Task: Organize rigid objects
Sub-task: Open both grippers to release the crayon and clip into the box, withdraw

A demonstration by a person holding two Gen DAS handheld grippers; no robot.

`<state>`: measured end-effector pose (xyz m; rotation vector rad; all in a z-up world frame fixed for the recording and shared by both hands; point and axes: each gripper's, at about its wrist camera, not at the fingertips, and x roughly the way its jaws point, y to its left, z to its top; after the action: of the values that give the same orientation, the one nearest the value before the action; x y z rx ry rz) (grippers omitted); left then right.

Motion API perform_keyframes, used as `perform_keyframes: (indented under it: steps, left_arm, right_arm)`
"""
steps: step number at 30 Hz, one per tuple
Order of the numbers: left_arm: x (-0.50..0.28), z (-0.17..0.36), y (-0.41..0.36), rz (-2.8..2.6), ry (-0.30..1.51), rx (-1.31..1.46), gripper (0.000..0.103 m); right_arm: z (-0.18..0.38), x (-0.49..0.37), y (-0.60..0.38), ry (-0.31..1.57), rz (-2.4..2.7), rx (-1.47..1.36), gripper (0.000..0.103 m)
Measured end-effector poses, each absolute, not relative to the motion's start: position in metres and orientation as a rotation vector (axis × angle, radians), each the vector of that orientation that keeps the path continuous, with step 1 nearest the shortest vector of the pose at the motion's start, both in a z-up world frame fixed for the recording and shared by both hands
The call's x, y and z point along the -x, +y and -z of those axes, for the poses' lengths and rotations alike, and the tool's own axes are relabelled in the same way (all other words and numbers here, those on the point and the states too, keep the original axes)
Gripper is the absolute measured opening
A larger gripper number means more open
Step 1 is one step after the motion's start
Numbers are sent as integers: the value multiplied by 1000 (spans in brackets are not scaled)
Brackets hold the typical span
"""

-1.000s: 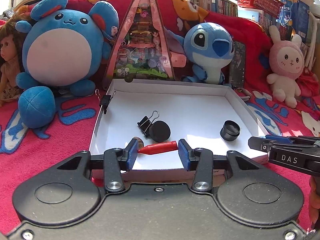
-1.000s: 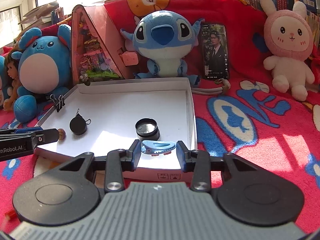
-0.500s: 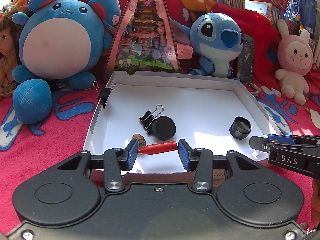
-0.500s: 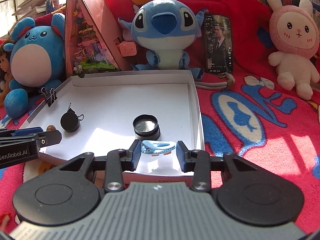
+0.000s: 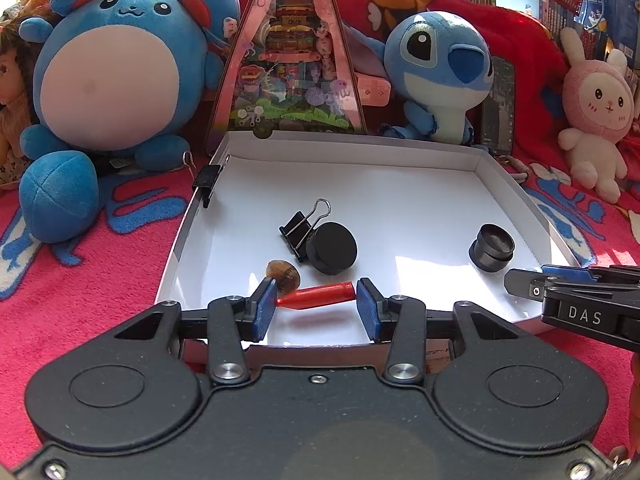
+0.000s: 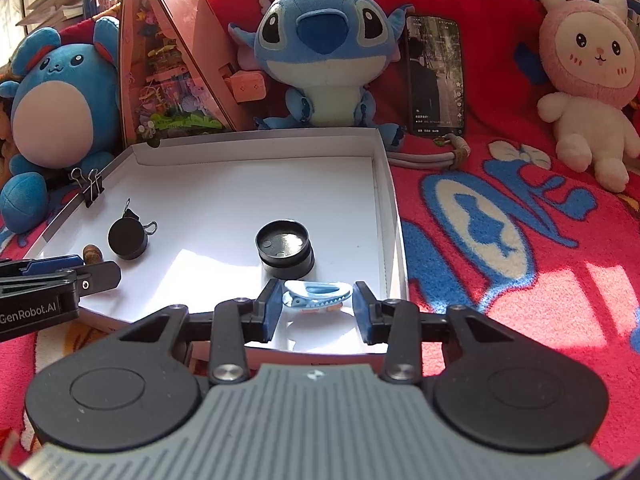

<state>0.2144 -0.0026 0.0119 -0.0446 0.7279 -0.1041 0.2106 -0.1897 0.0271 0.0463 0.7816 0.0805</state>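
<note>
While left tongs (image 5: 316, 298) clamp a red piece (image 5: 318, 292), right tongs (image 6: 318, 300) clamp a blue clip (image 6: 317, 293).

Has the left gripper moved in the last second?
Yes. The left gripper, holding the red piece, came closer to the white box, which looks bigger.

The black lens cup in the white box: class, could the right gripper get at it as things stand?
Probably not yet: the right gripper is shut on a blue hair clip. The lens cup sits just beyond, with nothing between.
</note>
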Motion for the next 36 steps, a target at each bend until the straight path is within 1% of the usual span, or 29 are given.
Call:
perform_keyframes:
  steps: [14, 16, 18, 19, 20, 21, 22, 25, 27, 30, 36]
  left_arm:
    - [-214, -10, -3, 95, 725, 38, 42]
    - [-213, -11, -2, 88, 725, 45, 42]
    - [-212, -11, -3, 88, 721, 37, 43]
    - [-211, -12, -3, 89, 717, 33, 45]
    - [-210, -13, -3, 91, 713, 30, 47]
    - [-208, -14, -4, 94, 708, 27, 51]
    - [-206, -16, -4, 95, 706, 27, 57]
    - [-201, -20, -4, 112, 703, 33, 69]
    - [-197, -22, -5, 118, 702, 27, 71]
    - [-190, -25, -6, 124, 689, 19, 75]
    - [-176, -32, -4, 146, 675, 25, 82]
  right_arm:
    - [-26, -212, -188, 788, -86, -49, 44]
    - [-26, -212, -188, 788, -89, -55, 48]
    - [-26, -211, -188, 786, -90, -60, 48]
    - [-27, -210, -189, 786, -92, -63, 50]
    - [-27, -210, -189, 785, -94, -66, 55]
    - [-28, -209, -190, 784, -95, -69, 58]
    - [-28, -208, -190, 783, -98, -72, 58]
    - [-29, -206, -190, 779, -104, -68, 60]
    - [-31, -203, -190, 772, -107, -67, 65]
    - [-34, -199, -190, 761, -111, -61, 67]
    - [-40, -187, -194, 742, -121, -73, 78]
